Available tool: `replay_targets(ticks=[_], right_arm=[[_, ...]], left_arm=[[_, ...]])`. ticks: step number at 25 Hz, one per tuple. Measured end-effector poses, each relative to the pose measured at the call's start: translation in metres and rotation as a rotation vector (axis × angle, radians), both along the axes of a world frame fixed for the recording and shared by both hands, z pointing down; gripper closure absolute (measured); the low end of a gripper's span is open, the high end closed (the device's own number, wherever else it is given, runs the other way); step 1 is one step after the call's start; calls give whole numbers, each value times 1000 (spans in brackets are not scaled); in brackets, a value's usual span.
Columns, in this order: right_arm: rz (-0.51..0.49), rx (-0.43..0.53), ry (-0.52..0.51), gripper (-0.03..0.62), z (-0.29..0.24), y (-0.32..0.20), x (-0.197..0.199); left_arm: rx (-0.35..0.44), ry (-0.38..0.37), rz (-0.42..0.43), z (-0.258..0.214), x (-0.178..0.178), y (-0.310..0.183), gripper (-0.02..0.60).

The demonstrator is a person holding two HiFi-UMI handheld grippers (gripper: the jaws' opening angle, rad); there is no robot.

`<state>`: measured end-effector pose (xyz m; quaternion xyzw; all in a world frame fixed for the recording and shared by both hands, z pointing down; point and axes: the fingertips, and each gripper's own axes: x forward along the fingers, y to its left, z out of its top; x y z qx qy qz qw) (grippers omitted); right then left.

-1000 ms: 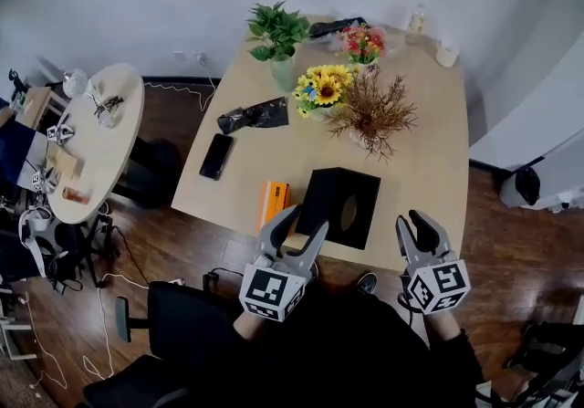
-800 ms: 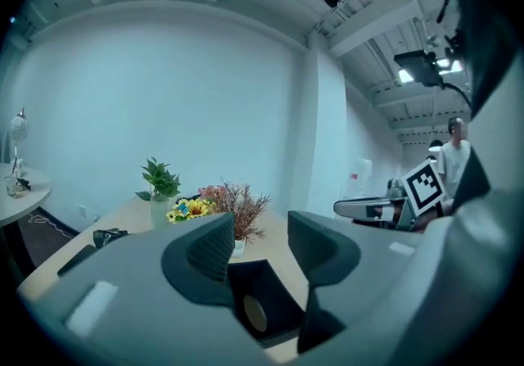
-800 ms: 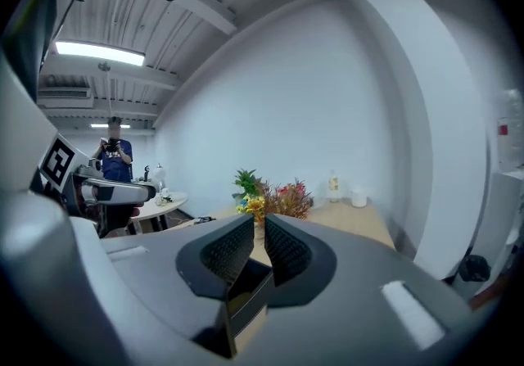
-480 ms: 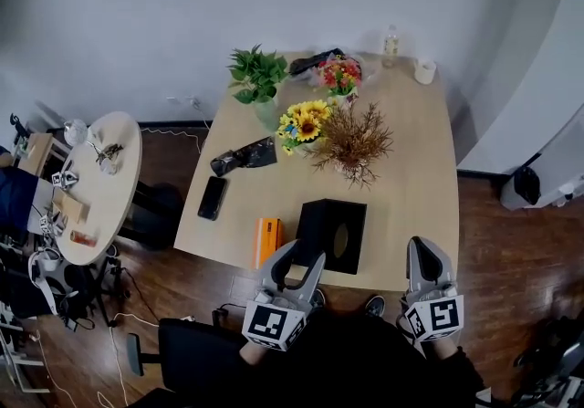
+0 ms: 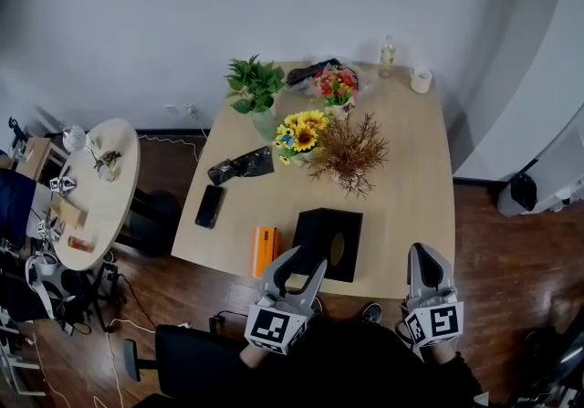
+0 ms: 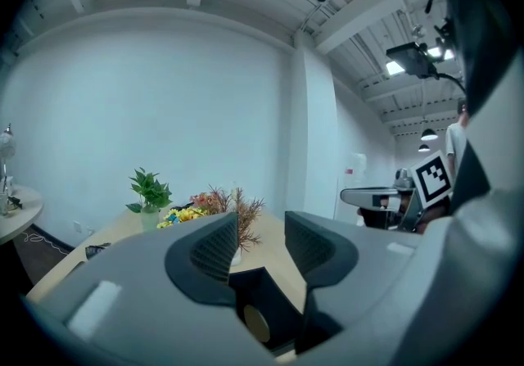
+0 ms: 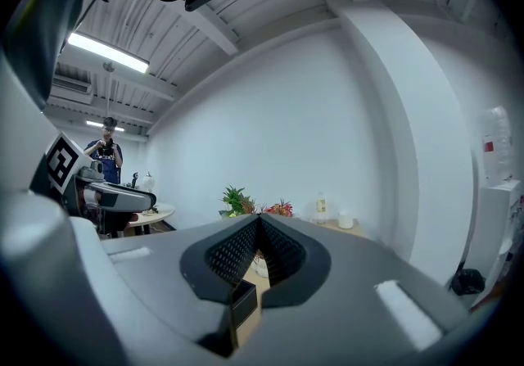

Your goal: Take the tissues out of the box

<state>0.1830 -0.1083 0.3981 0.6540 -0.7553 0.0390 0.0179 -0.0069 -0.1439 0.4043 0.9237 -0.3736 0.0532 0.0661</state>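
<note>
A black tissue box (image 5: 327, 244) with an oval opening on top lies near the front edge of the wooden table (image 5: 411, 178). No tissue shows in the opening. My left gripper (image 5: 301, 262) hovers at the table's front edge, just left of the box, with its jaws a narrow gap apart and nothing between them. The left gripper view shows the left gripper (image 6: 260, 246) and the box (image 6: 270, 315) below the gap. My right gripper (image 5: 424, 256) is shut and empty, off the front edge to the right of the box. In the right gripper view its pads (image 7: 259, 229) meet above the box corner (image 7: 241, 303).
An orange box (image 5: 265, 249) lies left of the tissue box, with a phone (image 5: 209, 205) and a black bag (image 5: 242, 164) further left. Sunflowers (image 5: 299, 132), a dried plant (image 5: 349, 152), a green plant (image 5: 255, 87) and a cup (image 5: 421, 80) stand behind. A round side table (image 5: 96, 187) is at left.
The right gripper's jaws have closed from wide apart to touching. The left jaws have narrowed a little. The head view has pulled back, so the table sits higher and smaller.
</note>
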Motion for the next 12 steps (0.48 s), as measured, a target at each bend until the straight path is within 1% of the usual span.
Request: replay_targets(ticks=[2,8,12], right_arm=[[0,-1,2,594,-1,0,0],[-8,-4,4,594,2,-1,-1],[-12,-5,3,594,3,-3,-3]], left_arm=[[-3,-6,-1,2,-1,-1,420],[-7,6,-13,3,-2,-2,420],[-11,-8,-14,5,-4,-3,421]])
